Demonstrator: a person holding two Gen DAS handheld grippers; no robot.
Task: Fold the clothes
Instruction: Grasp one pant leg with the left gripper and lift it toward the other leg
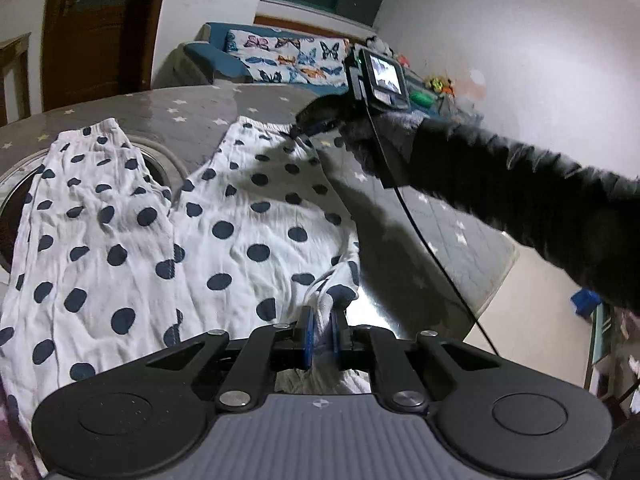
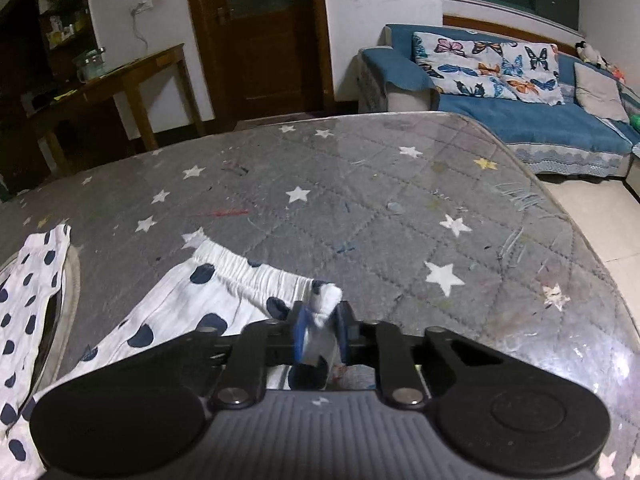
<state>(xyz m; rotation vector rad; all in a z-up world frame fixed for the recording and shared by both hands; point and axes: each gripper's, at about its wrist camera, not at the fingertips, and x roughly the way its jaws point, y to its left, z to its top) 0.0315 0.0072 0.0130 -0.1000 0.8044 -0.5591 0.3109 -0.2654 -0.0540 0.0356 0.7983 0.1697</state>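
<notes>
1. Grey quilted table cover (image 2: 360, 200) with white stars, under a glossy clear sheet, fills both views; blue sofa (image 2: 520, 120) with butterfly cushions behind, wooden door (image 2: 260, 32) further back
2. Task's thing: polka-dot trousers (image 1: 240, 220), white with navy spots, spread flat on the cover, both legs running toward the far edge, elastic cuffs (image 2: 256, 270) at the far end
3. Left gripper (image 1: 322, 332): blue pads drawn together on a bunched fold at the near edge of the right-hand leg; cloth plainly pinched between them
4. Right gripper (image 2: 320, 332): pads clamped on the corner of the far cuff; a small tuft of white cloth sticks up past the tips. Seen from the left wrist view, right gripper (image 1: 308, 126) sits at that cuff corner, dark sleeve (image 1: 520, 200) reaching across
5. Risk: right-hand bite looks shallow, only the cuff corner; a brisk lift may let it slip out
6. Risk: glossy sheet is slick; pulling one leg could drag the other leg askew, spoiling the alignment
7. Risk: left gripper holds a crumpled bunch, so the fold may carry wrinkles or catch one layer only
8. Risk: trailing cable (image 1: 420, 232) from the right gripper hangs over the cloth's edge and could snag it
9. Round metal rim (image 2: 68, 300) under the left leg makes uneven footing for a crease
</notes>
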